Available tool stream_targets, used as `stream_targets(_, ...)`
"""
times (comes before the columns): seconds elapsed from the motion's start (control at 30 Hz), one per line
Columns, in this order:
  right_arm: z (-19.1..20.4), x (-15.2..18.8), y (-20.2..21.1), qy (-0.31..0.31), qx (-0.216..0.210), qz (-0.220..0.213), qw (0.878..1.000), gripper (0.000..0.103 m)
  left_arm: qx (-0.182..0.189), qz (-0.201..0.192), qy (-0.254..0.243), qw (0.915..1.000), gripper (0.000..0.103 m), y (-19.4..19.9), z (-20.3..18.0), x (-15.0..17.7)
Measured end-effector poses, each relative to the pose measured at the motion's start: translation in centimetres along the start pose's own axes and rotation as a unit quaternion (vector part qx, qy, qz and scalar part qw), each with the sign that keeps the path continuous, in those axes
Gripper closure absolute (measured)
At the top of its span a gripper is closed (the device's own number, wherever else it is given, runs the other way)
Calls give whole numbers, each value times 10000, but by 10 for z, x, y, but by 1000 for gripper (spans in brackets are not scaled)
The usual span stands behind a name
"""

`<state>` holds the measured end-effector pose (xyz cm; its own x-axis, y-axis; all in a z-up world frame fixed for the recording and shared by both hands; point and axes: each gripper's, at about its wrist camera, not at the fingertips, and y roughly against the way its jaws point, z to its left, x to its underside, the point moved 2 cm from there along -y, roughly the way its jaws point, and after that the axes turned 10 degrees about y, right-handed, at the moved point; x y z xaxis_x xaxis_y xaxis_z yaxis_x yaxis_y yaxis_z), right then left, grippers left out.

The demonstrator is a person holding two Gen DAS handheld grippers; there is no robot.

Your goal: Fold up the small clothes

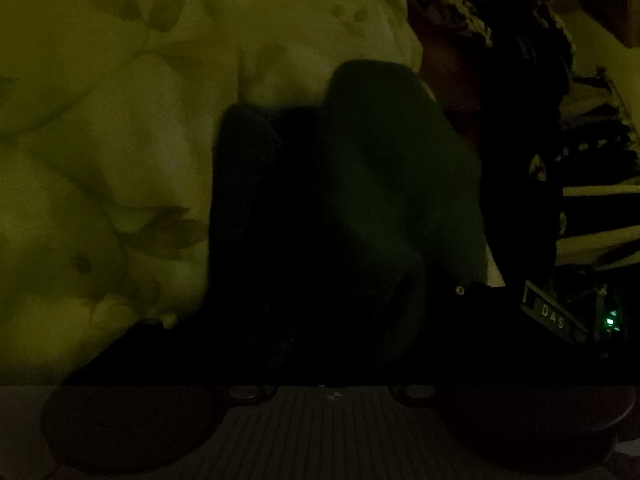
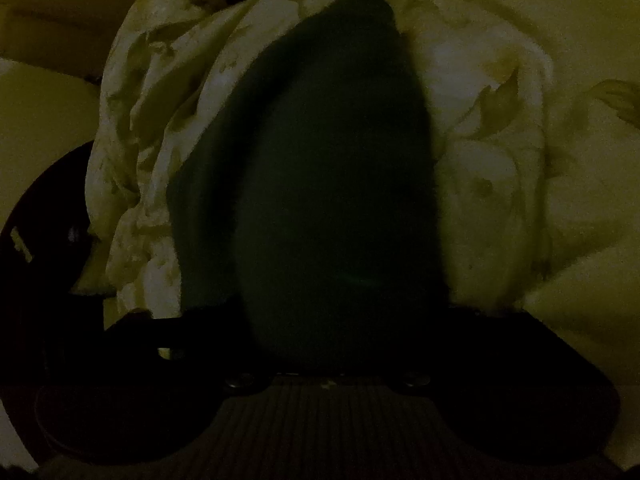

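Both feeds are very dim, so I judge cautiously; what I can make out is a dark green garment [image 1: 380, 168], soft and bulky, filling the middle of the left wrist view and rising in two rounded humps toward the upper centre; in the right wrist view the same dark green cloth [image 2: 332, 184] stands as one tall rounded mass from the lower centre up to the top centre of the frame; behind it on both sides lies a pale bedsheet [image 1: 100, 120] printed with leaves, crumpled into ridges at the left of the right wrist view [image 2: 152, 140]. As to progress, I'd say the fold is under way rather than finished; the cloth looks bunched and lifted, not lying flat in a neat stack, and I see no folded pile anywhere. The garment sits directly ahead of each tool, so close that it hides the fingers; for the left tool [image 1: 332, 340] I cannot tell whether the jaws are apart or together, since everything there is black; the same holds for the right tool [image 2: 332, 352], whose tip is buried behind the cloth. At the right edge of the left view a striped patterned fabric [image 1: 592, 200] and part of the other device with a small green light [image 1: 610, 322] show.
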<state>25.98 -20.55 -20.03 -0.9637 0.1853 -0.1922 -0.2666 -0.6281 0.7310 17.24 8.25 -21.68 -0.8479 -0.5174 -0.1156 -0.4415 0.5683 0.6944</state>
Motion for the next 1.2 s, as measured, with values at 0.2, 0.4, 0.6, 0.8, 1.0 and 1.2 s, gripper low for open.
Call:
stream_targets(0.2,18,9,22,-68,246,-64,9997,45,-320,48,-170,9993,0,14,-26,5)
stream_targets(0.4,31,20,55,-89,545,-106,9984,47,-648,116,-747,9950,0,32,-63,29)
stream_targets(0.6,42,44,99,-235,800,-152,9964,47,-630,322,-938,9931,0,46,-87,65)
stream_targets(0.8,37,84,151,-205,1056,-19,9942,48,-735,736,-1093,9886,0,49,-108,121)
stream_targets(1.0,16,106,218,-230,1336,-281,9904,48,-713,1023,-1644,9785,0,22,-164,165)
stream_targets(1.2,-23,76,293,-79,1683,-927,9813,48,-414,1187,-2340,9641,0,-36,-243,184)
